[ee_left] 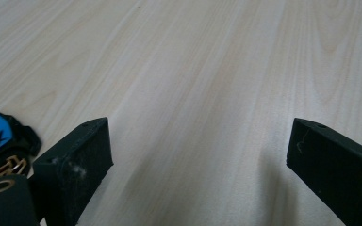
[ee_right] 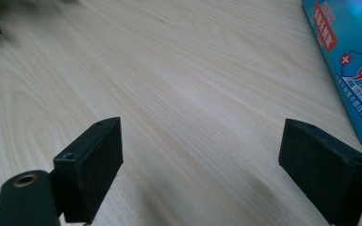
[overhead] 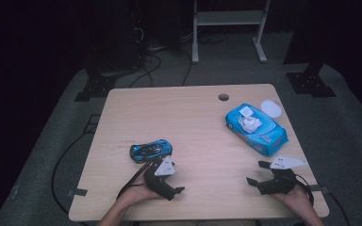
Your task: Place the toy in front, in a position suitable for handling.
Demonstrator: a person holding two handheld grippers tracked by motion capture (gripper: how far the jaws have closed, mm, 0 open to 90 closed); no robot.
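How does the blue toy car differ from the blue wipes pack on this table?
The toy car is small and sits near the left hand-held gripper; the wipes pack is larger, near the right hand-held gripper. The pack's lid is open with a wipe sticking out. Both are blue and rest on the table.

Table (overhead: 188,117) w/ three things on it.
Light wood top, rounded corners, small round hole (overhead: 223,97) near far edge, right of centre. Toy car (overhead: 151,149), blue and black, lies left of centre toward near side. Wipes pack (overhead: 256,129), blue, sits at right, angled, w/ flap open and white wipe sticking up. White lid (overhead: 271,108) lies flat just beside pack's far right corner, close to table edge. Car and pack well apart; bare wood between them.
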